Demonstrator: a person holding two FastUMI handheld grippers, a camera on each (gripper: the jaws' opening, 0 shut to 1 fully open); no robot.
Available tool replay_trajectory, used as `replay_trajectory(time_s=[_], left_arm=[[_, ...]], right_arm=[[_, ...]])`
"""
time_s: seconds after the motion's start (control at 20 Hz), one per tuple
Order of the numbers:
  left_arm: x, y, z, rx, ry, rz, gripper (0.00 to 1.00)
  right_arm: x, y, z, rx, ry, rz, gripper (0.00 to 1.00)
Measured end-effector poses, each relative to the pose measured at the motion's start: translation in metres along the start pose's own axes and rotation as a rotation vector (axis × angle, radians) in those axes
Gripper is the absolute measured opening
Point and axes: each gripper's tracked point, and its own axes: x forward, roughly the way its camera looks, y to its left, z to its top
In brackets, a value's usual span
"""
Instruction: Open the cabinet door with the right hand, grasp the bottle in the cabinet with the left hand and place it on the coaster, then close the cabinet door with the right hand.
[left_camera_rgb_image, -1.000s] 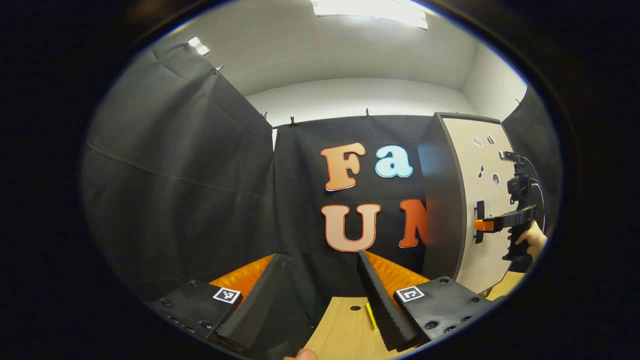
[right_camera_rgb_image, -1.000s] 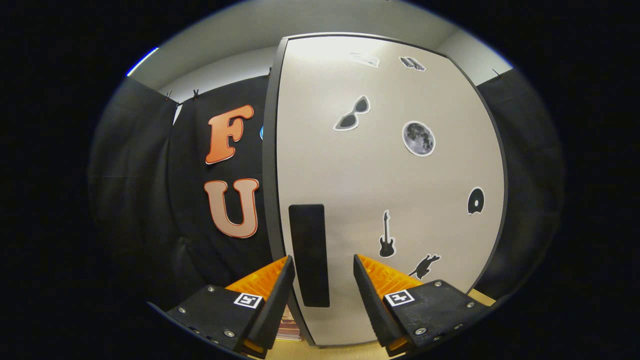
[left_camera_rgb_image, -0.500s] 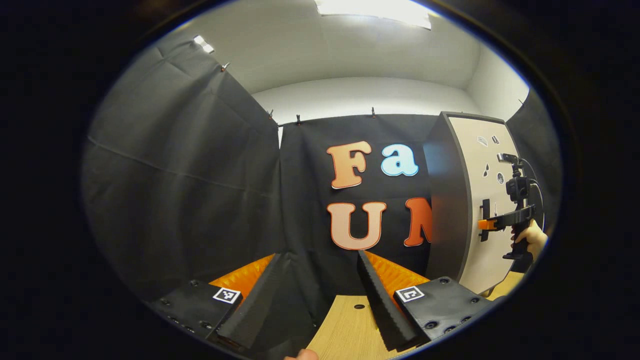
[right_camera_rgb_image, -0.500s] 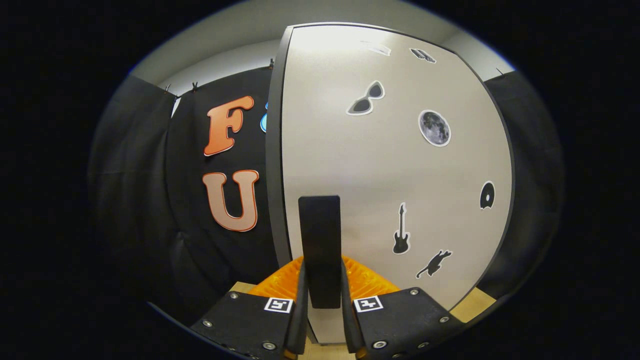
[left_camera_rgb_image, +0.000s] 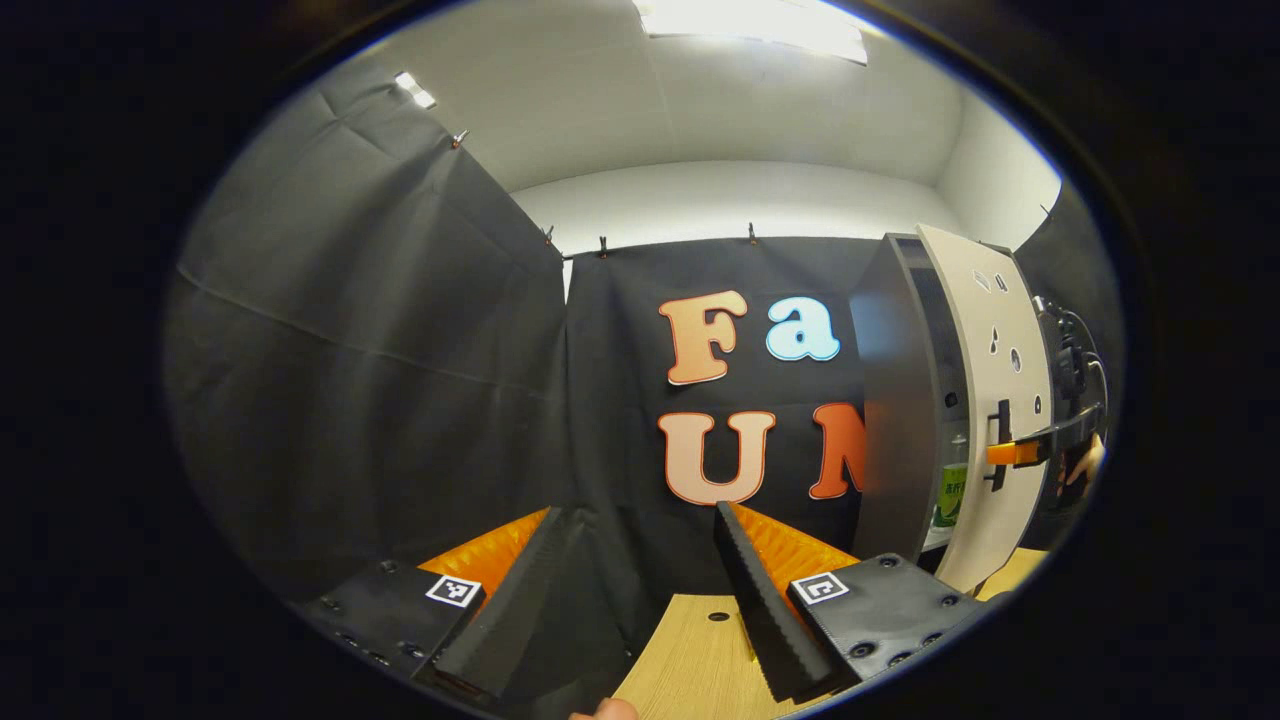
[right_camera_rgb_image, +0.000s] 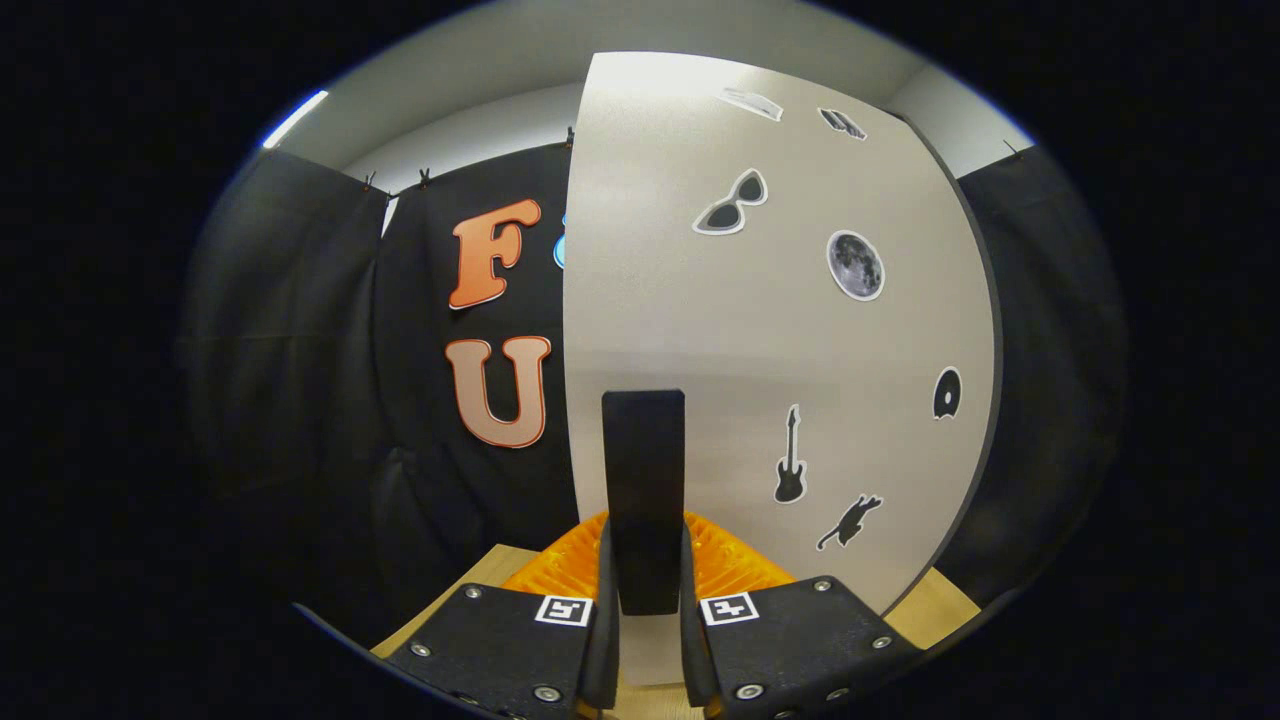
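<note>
The dark cabinet (left_camera_rgb_image: 893, 400) stands at the right of the left gripper view, its pale door (left_camera_rgb_image: 985, 400) swung partly outward. In the gap a clear bottle with a green label (left_camera_rgb_image: 951, 490) stands on a shelf. My right gripper (right_camera_rgb_image: 643, 600) is shut on the door's black vertical handle (right_camera_rgb_image: 643, 480); it also appears far off as the right gripper (left_camera_rgb_image: 1010, 453) at the handle (left_camera_rgb_image: 996, 445). The door face (right_camera_rgb_image: 780, 330) carries small stickers. My left gripper (left_camera_rgb_image: 640, 580) stands open over the wooden table (left_camera_rgb_image: 690, 660), holding nothing.
Black cloth walls (left_camera_rgb_image: 380, 380) close the booth at the left and back. A small hole (left_camera_rgb_image: 718, 616) marks the wooden table between the left gripper's fingers. A hand (left_camera_rgb_image: 1085, 462) holds the right gripper beyond the door. The table edge (right_camera_rgb_image: 950, 610) runs below the door.
The right gripper closed on the door handle and pulled the door partly outward, uncovering the bottle inside. The left gripper has hardly moved.
</note>
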Motion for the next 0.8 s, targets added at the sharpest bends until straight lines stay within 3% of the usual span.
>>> replay_trajectory(time_s=[0.25, 0.3, 0.35, 0.8], left_arm=[[-0.005, -0.012, 0.006, -0.001, -0.003, -0.019, 0.97], [-0.008, -0.014, 0.007, 0.000, -0.002, -0.022, 0.97], [-0.009, -0.015, 0.008, -0.002, -0.002, -0.024, 0.97], [-0.019, -0.025, 0.011, -0.011, 0.000, -0.036, 0.96]], right_arm=[[-0.090, -0.029, -0.010, -0.026, -0.020, 0.017, 0.25], [-0.101, -0.034, -0.010, -0.029, -0.022, 0.019, 0.30], [-0.112, -0.039, -0.010, -0.031, -0.023, 0.022, 0.25], [-0.185, -0.088, -0.011, -0.036, -0.040, 0.010, 0.25]])
